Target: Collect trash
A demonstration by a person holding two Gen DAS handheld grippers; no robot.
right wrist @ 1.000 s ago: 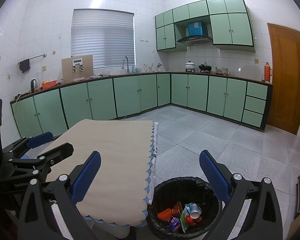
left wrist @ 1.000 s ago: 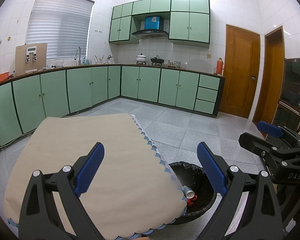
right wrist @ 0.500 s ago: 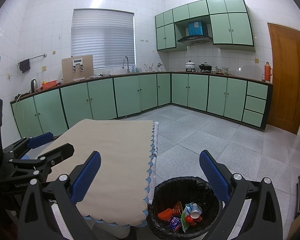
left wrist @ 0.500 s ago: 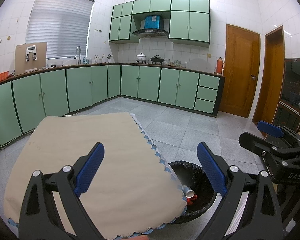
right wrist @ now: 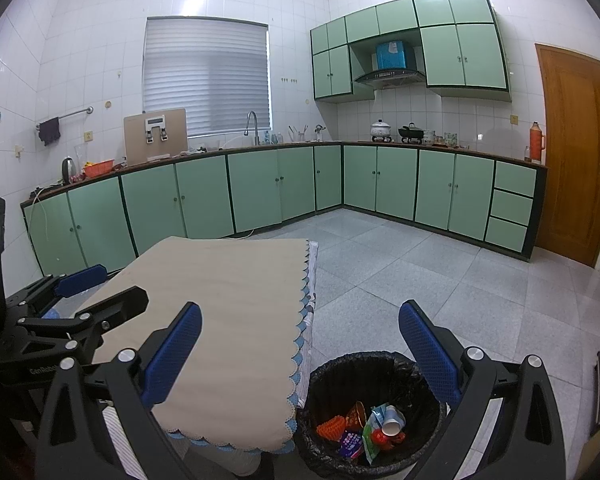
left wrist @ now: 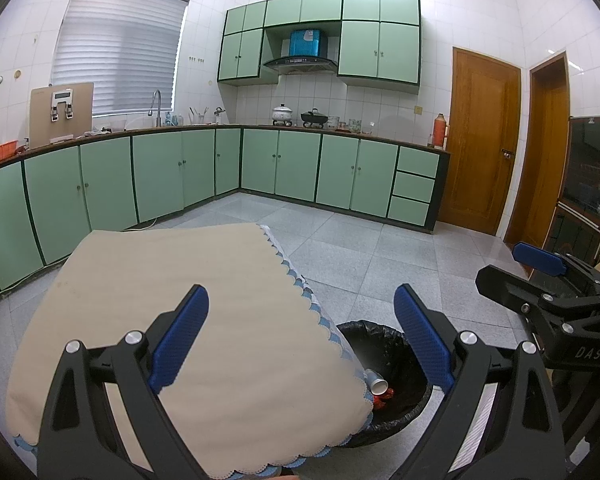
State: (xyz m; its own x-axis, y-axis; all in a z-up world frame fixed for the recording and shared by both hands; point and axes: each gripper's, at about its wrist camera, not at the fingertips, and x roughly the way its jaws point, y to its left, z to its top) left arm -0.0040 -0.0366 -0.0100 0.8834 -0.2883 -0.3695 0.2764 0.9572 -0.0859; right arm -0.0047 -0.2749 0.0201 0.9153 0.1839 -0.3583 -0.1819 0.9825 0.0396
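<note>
A black-lined trash bin (right wrist: pixel 420 376) stands on the floor beside the table's right edge; it also shows in the left wrist view (left wrist: pixel 380 336). It holds several pieces of trash: a white paper cup (right wrist: pixel 392 426), an orange piece (right wrist: pixel 331 427), wrappers and red bits. My left gripper (left wrist: pixel 302 340) is open and empty above the beige tablecloth (left wrist: pixel 160 300). My right gripper (right wrist: pixel 300 352) is open and empty above the table edge and the bin. Each gripper shows at the side of the other's view.
Green cabinets (right wrist: pixel 260 192) run along the far walls under a counter with a sink, pots and a thermos. Wooden doors (left wrist: pixel 484 140) are at the right. Grey tiled floor (right wrist: pixel 420 272) lies beyond the table. A dark cabinet (left wrist: pixel 588 184) stands far right.
</note>
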